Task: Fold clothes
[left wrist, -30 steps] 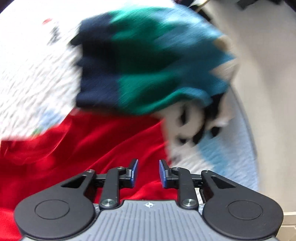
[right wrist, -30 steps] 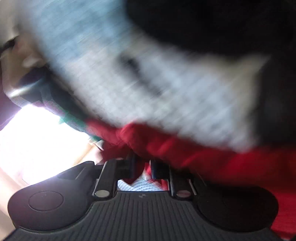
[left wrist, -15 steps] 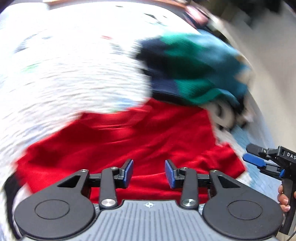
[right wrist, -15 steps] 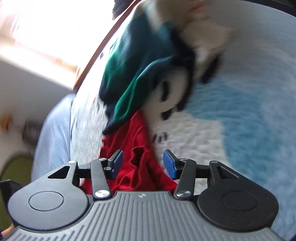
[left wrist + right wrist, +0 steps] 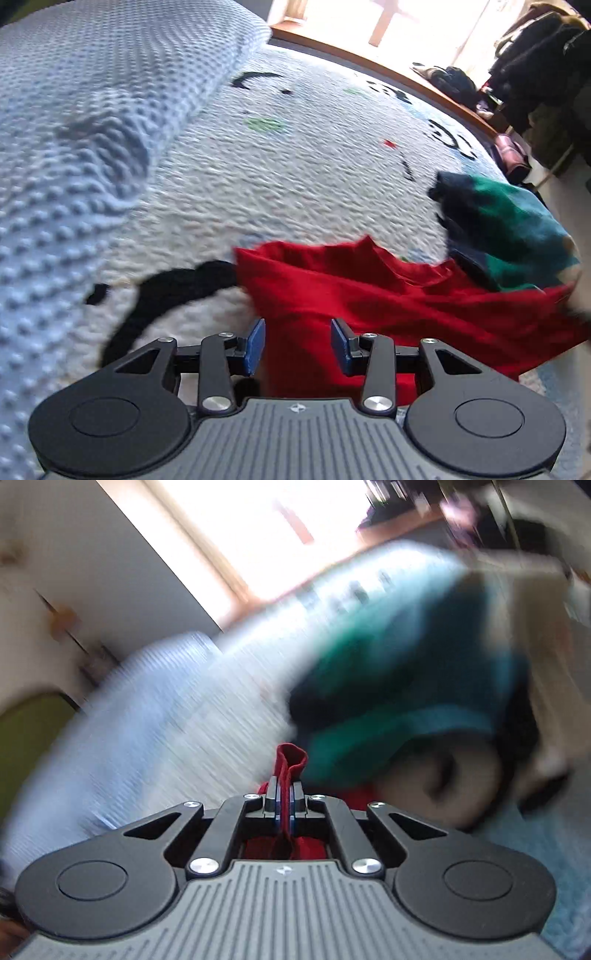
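The right claw point(image 5: 283, 801) is clamped tight on a pinched fold of the red garment point(image 5: 291, 762), which pokes up past the pads at lower centre of the right wrist view, more red cloth bunched below between the linkages. The left claw point(image 5: 297, 345) stands partly open, its blue pads point(image 5: 255, 345) apart and pressing on nothing, with the red garment point(image 5: 369, 291) lying under and between them at lower centre of the left wrist view. There the garment spreads rumpled toward the right edge of the frame, one corner peaked up at centre. A green, teal and navy garment point(image 5: 506, 229) is heaped at right, overlapping the red one's far edge, close to the bed's edge. The white textured bedspread point(image 5: 288, 177) lies bare across the centre and upper middle of the frame, wide room there; a pale blue waffle-knit pillow point(image 5: 85, 122) fills the left side. Only the left wrist view shows the wooden bed frame point(image 5: 399, 70) along the top and dark clothes point(image 5: 535, 62) at upper right. The right wrist view, heavily blurred, alone shows the white wall point(image 5: 92, 561) and a bright window point(image 5: 266, 528).
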A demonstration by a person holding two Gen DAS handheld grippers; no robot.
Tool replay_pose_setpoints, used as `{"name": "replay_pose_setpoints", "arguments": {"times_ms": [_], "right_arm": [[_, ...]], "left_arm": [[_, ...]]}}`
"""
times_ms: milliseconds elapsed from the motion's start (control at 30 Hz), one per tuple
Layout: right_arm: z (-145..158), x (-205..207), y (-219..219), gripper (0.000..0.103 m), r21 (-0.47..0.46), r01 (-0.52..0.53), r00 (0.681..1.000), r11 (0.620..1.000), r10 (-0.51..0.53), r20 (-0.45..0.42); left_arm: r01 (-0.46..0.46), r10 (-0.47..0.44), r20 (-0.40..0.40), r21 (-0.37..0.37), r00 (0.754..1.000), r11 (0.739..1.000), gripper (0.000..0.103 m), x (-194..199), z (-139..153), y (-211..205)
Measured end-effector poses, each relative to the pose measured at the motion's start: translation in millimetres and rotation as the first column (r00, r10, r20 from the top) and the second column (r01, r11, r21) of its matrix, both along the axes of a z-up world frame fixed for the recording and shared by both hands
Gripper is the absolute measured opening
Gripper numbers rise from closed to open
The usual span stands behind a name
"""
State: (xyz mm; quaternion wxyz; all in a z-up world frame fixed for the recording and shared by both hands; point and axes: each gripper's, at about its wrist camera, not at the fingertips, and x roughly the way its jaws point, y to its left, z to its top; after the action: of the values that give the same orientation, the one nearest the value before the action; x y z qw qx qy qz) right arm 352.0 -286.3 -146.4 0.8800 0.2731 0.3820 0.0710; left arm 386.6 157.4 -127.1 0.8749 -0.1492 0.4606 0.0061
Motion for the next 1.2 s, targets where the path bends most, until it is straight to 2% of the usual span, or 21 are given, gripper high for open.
{"name": "replay_pose_setpoints", "arguments": {"times_ms": [67, 100, 167, 267, 300, 333, 400, 467, 500, 600, 667, 800, 833, 900, 933, 967, 1033, 1067, 1100, 1167, 1200], "right_arm": [[-38, 8, 4, 0.004, -0.019, 0.006, 0.990, 1.000, -0.008, -0.140], [-46, 7, 4, 0.004, -0.024, 0.022, 0.987, 0.999, -0.026, -0.161], [-44, 2, 3, 0.004, 0.001, 0.052, 0.987, 0.999, -0.051, -0.152], [-29, -5, 9, 0.004, -0.009, 0.049, 0.991, 0.999, -0.049, -0.127], [-25, -6, 11, 0.004, 0.011, 0.053, 0.991, 0.999, -0.051, -0.122], [-21, -6, 13, 0.005, 0.027, 0.055, 0.992, 0.998, -0.051, -0.115], [-18, 0, 19, 0.005, 0.014, 0.038, 0.994, 0.999, -0.037, -0.104], [-22, 7, 27, 0.006, -0.007, 0.014, 0.993, 1.000, -0.015, -0.114], [-26, 5, 29, 0.006, -0.014, 0.007, 0.991, 1.000, -0.008, -0.134], [-41, 0, 35, 0.005, -0.082, 0.008, 0.985, 0.997, -0.022, -0.171], [-44, -6, 35, 0.005, -0.079, 0.021, 0.986, 0.997, -0.034, -0.162], [-34, -14, 25, 0.006, -0.013, 0.082, 0.988, 0.997, -0.083, -0.131], [-32, -14, 22, 0.006, 0.008, 0.096, 0.987, 0.995, -0.094, -0.127], [-31, -12, 19, 0.006, 0.009, 0.122, 0.985, 0.992, -0.120, -0.121], [-33, -10, 20, 0.006, -0.007, 0.131, 0.983, 0.991, -0.130, -0.127], [-36, -8, 19, 0.008, -0.020, 0.142, 0.980, 0.990, -0.144, -0.140], [-45, -7, 17, 0.026, -0.041, 0.185, 0.960, 0.982, -0.190, -0.206], [-44, -9, 14, 0.037, -0.054, 0.215, 0.951, 0.975, -0.222, -0.216], [-35, -15, 12, 0.037, -0.072, 0.251, 0.946, 0.965, -0.260, -0.192], [-17, -26, 8, 0.038, -0.106, 0.314, 0.937, 0.944, -0.326, -0.127], [-4, -32, 13, 0.035, -0.117, 0.306, 0.947, 0.945, -0.314, -0.060]], "left_arm": [[0.046, -0.046, 0.000, -0.012, 0.999, 0.999, 0.042, 2, -4, -15], [0.071, -0.071, 0.001, -0.019, 0.997, 0.997, 0.042, 2, -6, -22], [0.130, -0.131, -0.011, -0.009, 0.991, 0.991, 0.042, 2, -13, -37], [0.188, -0.186, -0.049, 0.039, 0.981, 0.981, 0.042, 2, -23, -50], [0.200, -0.196, -0.061, 0.062, 0.979, 0.978, 0.044, 1, -26, -53], [0.205, -0.195, -0.083, 0.130, 0.977, 0.970, 0.044, 1, -30, -54], [0.202, -0.171, -0.139, 0.248, 0.975, 0.947, 0.046, -2, -41, -50], [0.180, -0.124, -0.191, 0.313, 0.974, 0.932, 0.052, -6, -54, -38], [0.163, -0.105, -0.197, 0.308, 0.975, 0.937, 0.057, -7, -57, -31], [0.121, -0.077, -0.173, 0.262, 0.982, 0.957, 0.058, -12, -52, -26], [0.090, -0.060, -0.136, 0.227, 0.989, 0.970, 0.056, -15, -39, -24], [0.039, -0.041, 0.015, 0.087, 0.999, 0.995, 0.056, -31, 2, -14], [0.046, -0.049, 0.058, 0.055, 0.997, 0.997, 0.056, -34, 12, -14], [0.108, -0.109, 0.097, 0.007, 0.989, 0.994, 0.057, -31, 18, -20], [0.142, -0.142, 0.085, 0.008, 0.986, 0.990, 0.057, -27, 12, -26], [0.162, -0.163, 0.037, 0.027, 0.986, 0.986, 0.057, -20, -2, -32], [0.189, -0.183, -0.088, 0.067, 0.979, 0.980, 0.056, -9, -32, -40], [0.198, -0.185, -0.133, 0.094, 0.974, 0.976, 0.051, -7, -42, -42], [0.202, -0.187, -0.130, 0.114, 0.974, 0.973, 0.048, -8, -41, -43], [0.190, -0.184, -0.062, 0.104, 0.981, 0.976, 0.049, -13, -26, -44], [0.189, -0.189, -0.008, 0.087, 0.982, 0.978, 0.051, -17, -15, -47]]}}
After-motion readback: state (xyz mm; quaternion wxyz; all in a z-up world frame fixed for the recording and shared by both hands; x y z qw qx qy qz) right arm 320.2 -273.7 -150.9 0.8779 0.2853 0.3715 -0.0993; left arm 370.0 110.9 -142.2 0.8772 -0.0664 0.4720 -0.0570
